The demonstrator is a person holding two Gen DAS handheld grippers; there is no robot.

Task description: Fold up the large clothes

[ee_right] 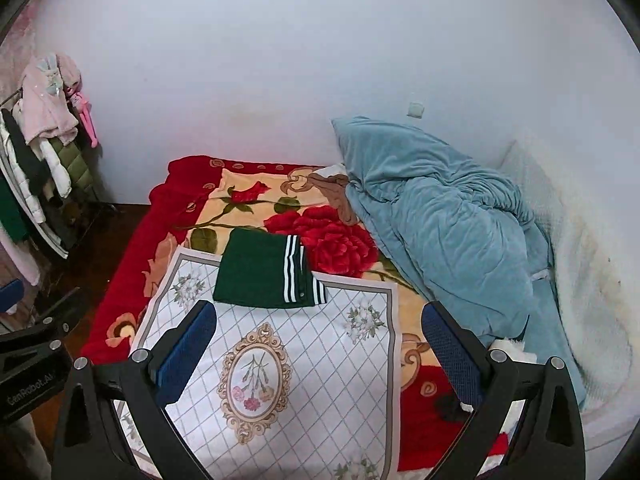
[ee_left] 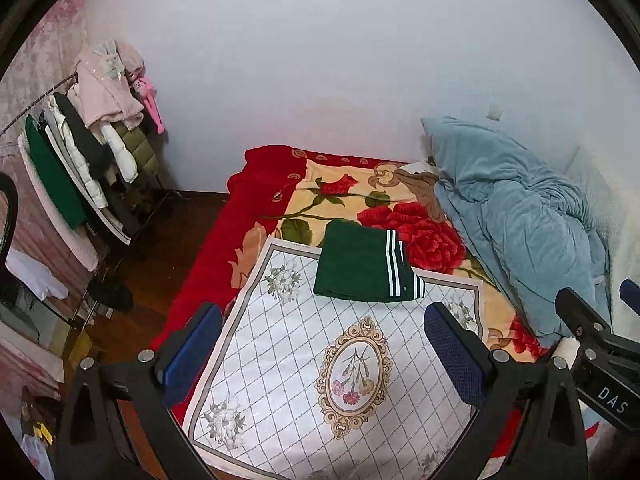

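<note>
A dark green garment with white stripes (ee_left: pixel 362 268) (ee_right: pixel 262 274) lies folded into a neat rectangle at the far end of a white checked floral cloth (ee_left: pixel 304 368) (ee_right: pixel 288 364) spread on the bed. My left gripper (ee_left: pixel 326 320) hovers open above the near part of that cloth, nothing between its blue pads. My right gripper (ee_right: pixel 320 318) is also open and empty, held above the cloth short of the garment. The right gripper's body (ee_left: pixel 600 344) shows at the right edge of the left wrist view.
A red rose blanket (ee_left: pixel 400 216) (ee_right: pixel 320 232) covers the bed. A crumpled blue quilt (ee_left: pixel 520 216) (ee_right: pixel 448 224) lies along the wall side. A clothes rack with hanging coats (ee_left: pixel 88 160) (ee_right: pixel 36 168) stands left, past a strip of wooden floor (ee_left: pixel 160 240).
</note>
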